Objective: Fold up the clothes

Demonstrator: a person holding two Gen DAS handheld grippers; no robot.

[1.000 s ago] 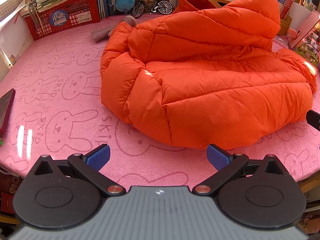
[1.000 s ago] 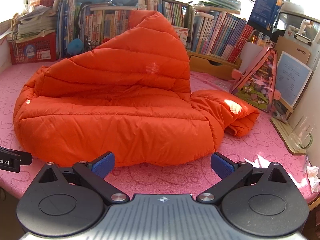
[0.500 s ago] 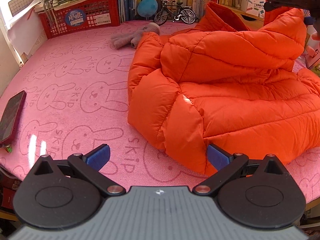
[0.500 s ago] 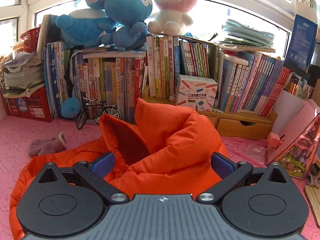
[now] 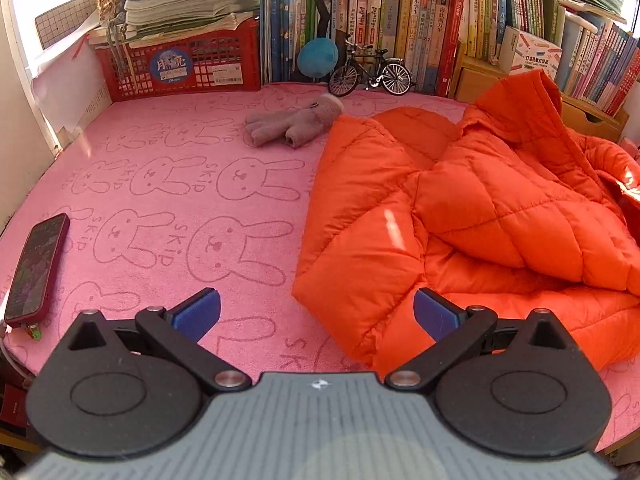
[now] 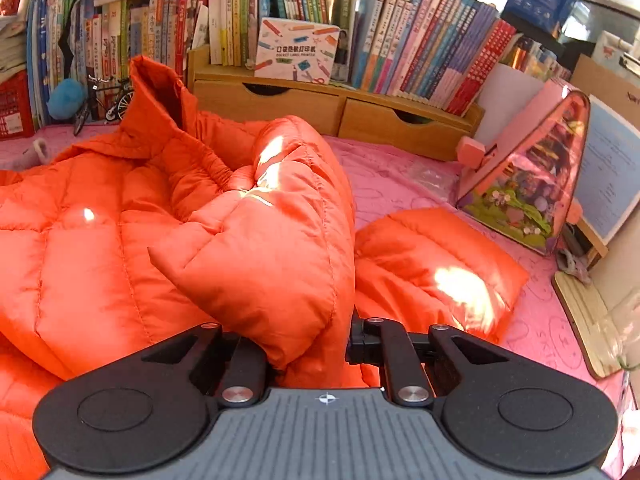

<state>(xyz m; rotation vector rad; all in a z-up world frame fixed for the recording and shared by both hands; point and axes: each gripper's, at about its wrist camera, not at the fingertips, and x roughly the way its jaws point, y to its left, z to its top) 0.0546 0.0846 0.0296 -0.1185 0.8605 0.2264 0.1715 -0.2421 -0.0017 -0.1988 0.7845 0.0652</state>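
My right gripper (image 6: 310, 344) is clamped on a fold of the orange down jacket (image 5: 472, 216), heaped right on the worktop (image 5: 168, 184); left gripper (image 5: 316, 314) hangs spread, empty. Carry the fold across level, without dragging.

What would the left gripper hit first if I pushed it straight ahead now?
Probably the near edge of the orange jacket: it already lies between the open left gripper fingers, toward the right one. The pink mat lies below. Depth is uncertain.

Jacket (image 5: 492, 216) — bright orange, quilted in stitched panels. Surface (image 5: 168, 184) — pink, printed with outlined rabbits and "SKIP" lettering. Glove (image 5: 292, 122) grey-mauve. Basket (image 5: 180, 64) red with white-and-blue label. Left tool (image 5: 316, 314): black, blue pads.
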